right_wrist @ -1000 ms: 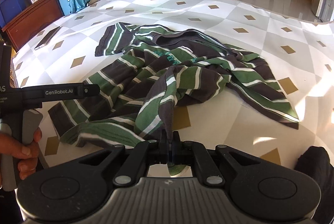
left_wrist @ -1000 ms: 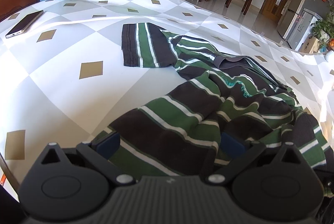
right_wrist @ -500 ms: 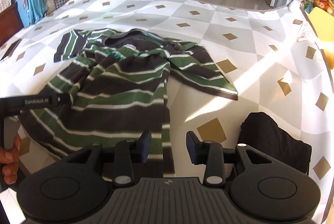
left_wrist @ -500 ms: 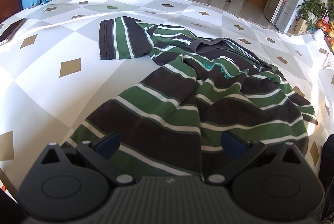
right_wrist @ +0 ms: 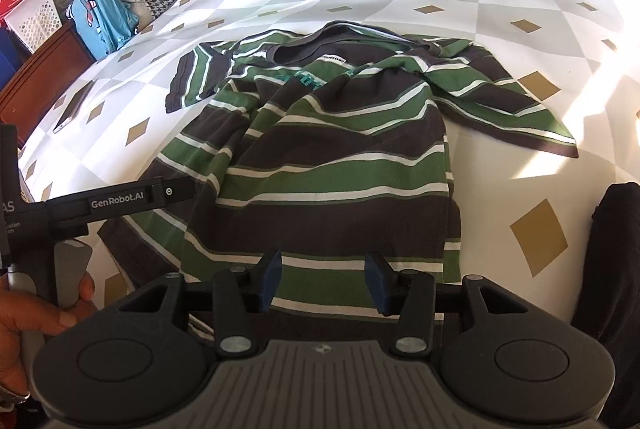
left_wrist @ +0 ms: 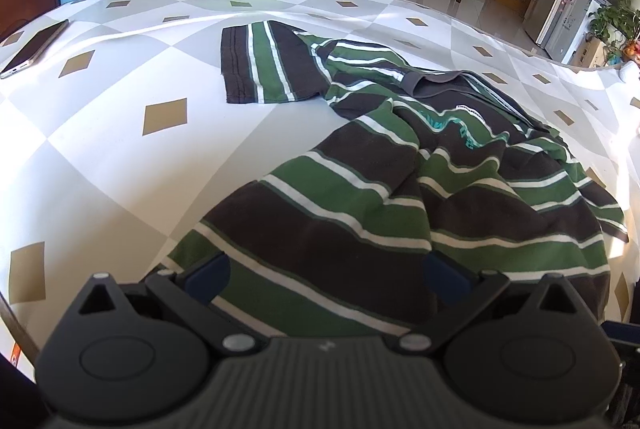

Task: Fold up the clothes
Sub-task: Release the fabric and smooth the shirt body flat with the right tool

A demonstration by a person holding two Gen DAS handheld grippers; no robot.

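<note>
The bed cover (left_wrist: 120, 157) with its diamond pattern stretches out well ahead of both sets of jaws, and the striped shirt (right_wrist: 328, 165) lies spread on it, hem nearest the tools, collar at the far end. It looks like the laying-out step: the body is roughly flat but rumpled, one sleeve (left_wrist: 264, 65) is squared off far ahead and to the left, and the other runs away ahead to the right. No fold has been made yet, I'd say.

The left gripper (left_wrist: 326, 275) hangs over the hem with its jaws spread wide, nothing between them. The right gripper (right_wrist: 323, 279) sits over the same hem, jaws parted and holding nothing. Next, each probably needs to close on a hem corner or a side edge and pull the wrinkles out before folding.

A dark bundle (right_wrist: 612, 253) to the right of the right jaws is cut off by the frame; I can't tell what it is. The hem's near edge hides under both tools. A phone (left_wrist: 34, 47) lies far left.
</note>
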